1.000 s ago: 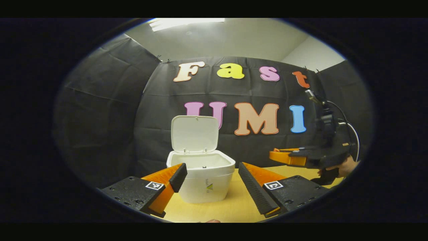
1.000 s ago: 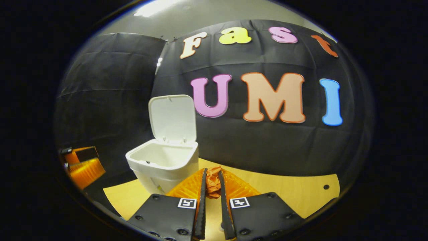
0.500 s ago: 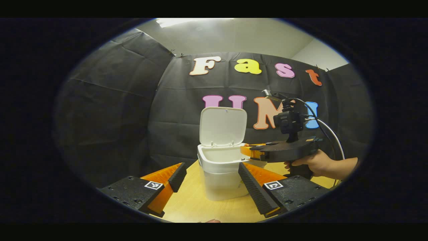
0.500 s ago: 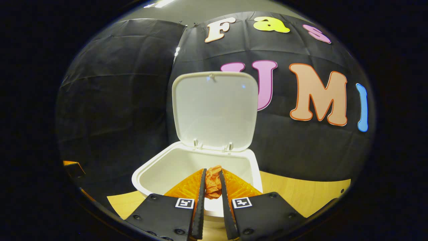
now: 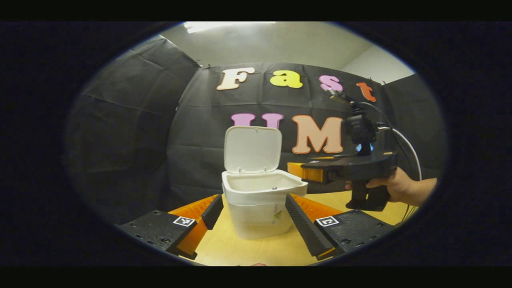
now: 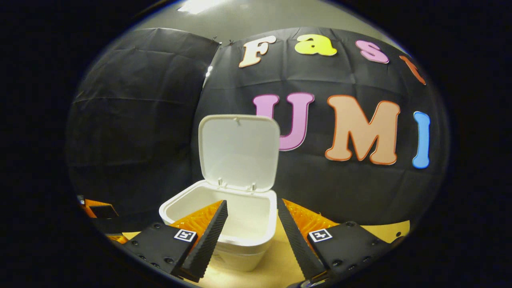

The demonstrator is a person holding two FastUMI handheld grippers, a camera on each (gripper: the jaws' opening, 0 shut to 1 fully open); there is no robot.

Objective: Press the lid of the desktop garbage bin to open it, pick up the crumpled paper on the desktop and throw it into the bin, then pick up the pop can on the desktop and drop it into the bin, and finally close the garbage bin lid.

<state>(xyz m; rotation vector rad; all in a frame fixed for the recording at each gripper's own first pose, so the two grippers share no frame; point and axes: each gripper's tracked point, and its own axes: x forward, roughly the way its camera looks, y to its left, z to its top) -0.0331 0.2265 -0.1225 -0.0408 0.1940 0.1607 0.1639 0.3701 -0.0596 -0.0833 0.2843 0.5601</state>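
In the right gripper view, the right gripper (image 6: 250,220) is hanging nearest, its 2 fingers spread wide with nothing between them, just in front of the white bin (image 6: 224,230) standing on the wooden table (image 6: 280,266), and what is lying inside the bin cannot be told. In the left gripper view, the left gripper (image 5: 252,212) is also gaping wide and gripping nothing, framing the bin (image 5: 262,204), whose small logo is too blurred to read. Behind, the lid (image 5: 252,149) is standing upright, and a hand (image 5: 394,186) is holding the right gripper beside the rim.
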